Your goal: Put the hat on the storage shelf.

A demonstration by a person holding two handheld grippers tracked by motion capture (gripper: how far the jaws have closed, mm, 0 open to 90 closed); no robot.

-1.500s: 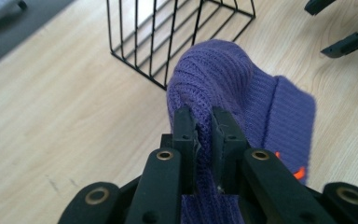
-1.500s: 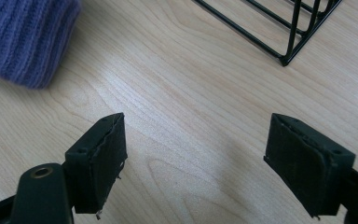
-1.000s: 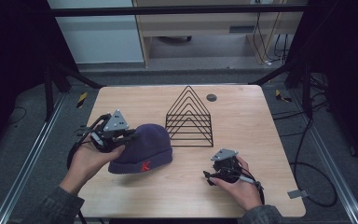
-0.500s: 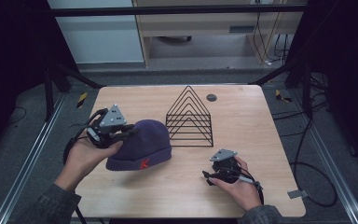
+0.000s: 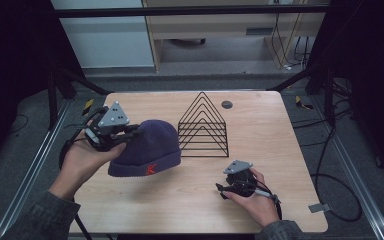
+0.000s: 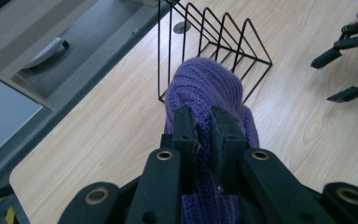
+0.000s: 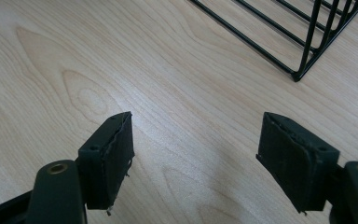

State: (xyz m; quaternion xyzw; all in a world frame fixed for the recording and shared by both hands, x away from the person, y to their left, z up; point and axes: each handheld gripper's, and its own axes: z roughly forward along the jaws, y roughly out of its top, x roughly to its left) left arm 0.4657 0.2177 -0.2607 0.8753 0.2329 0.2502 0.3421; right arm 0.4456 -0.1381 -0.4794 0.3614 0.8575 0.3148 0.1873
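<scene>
Light wooden desk [image 5: 280, 145] with rounded corners. On it: 1 black wire triangular rack [image 5: 203, 125] standing near the centre, 1 purple knitted beanie [image 5: 147, 150] just left of the rack, and 1 small dark round disc [image 5: 226, 104] near the far edge.

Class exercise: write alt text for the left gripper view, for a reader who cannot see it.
The left gripper has its black fingers shut on a fold of a purple knit beanie. Beyond it, a black wire rack stands on the light wooden table.
</scene>
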